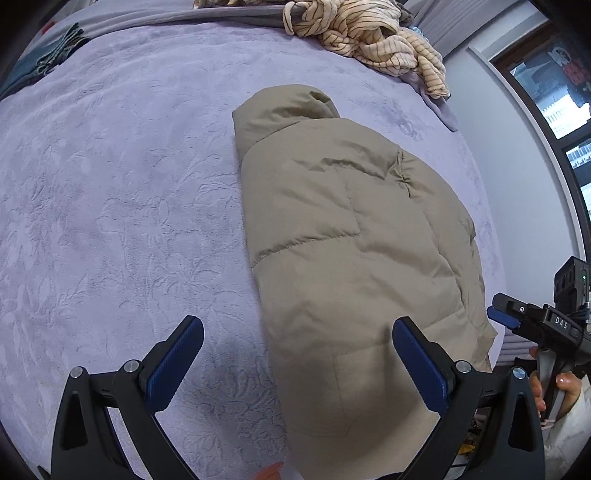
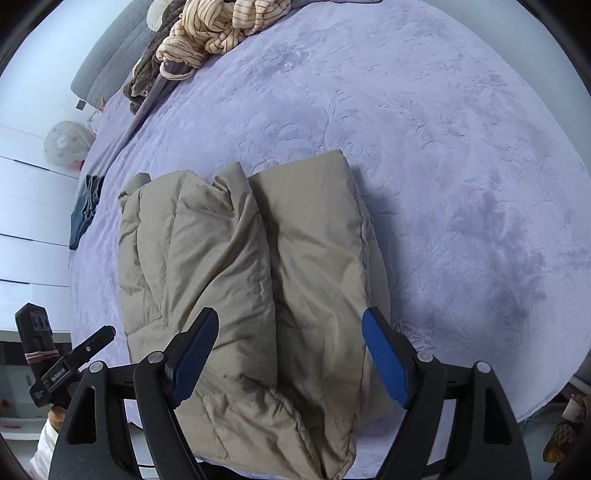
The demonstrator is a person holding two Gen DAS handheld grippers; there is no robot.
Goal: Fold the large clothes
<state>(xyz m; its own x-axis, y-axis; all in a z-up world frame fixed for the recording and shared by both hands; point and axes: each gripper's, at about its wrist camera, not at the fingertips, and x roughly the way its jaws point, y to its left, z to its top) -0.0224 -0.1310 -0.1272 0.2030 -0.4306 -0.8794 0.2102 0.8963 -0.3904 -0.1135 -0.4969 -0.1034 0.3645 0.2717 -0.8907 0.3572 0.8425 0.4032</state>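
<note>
A khaki padded jacket [image 1: 354, 236] lies folded on a lavender bed cover [image 1: 122, 192], close to the near edge of the bed. From the right wrist view it [image 2: 243, 277] forms a thick, puffy bundle: two long lobes lie side by side with a deep crease running between them, and a further layer shows at its left edge. The fabric is smooth and slightly shiny, crossed by quilting seams and soft wrinkles. From the left wrist view its back panel faces up, with a rounded collar or hood roll at the far end and one stitched seam slanting across the middle.

The left gripper [image 1: 297, 365] hangs above the near end of the jacket, its jaws spread wide and holding nothing; the right finger is over the cloth, the left over bare cover. The right gripper [image 2: 290, 354] also has its jaws released and wide apart, above the jacket's near part, with cloth below the gap and neither blue pad pressing on it.

A cream striped garment [image 1: 369, 33] lies crumpled at the far edge of the bed, and a dark blue folded item [image 2: 85, 210] rests near the bed's side. A window [image 1: 554, 92] stands beyond the bed.
</note>
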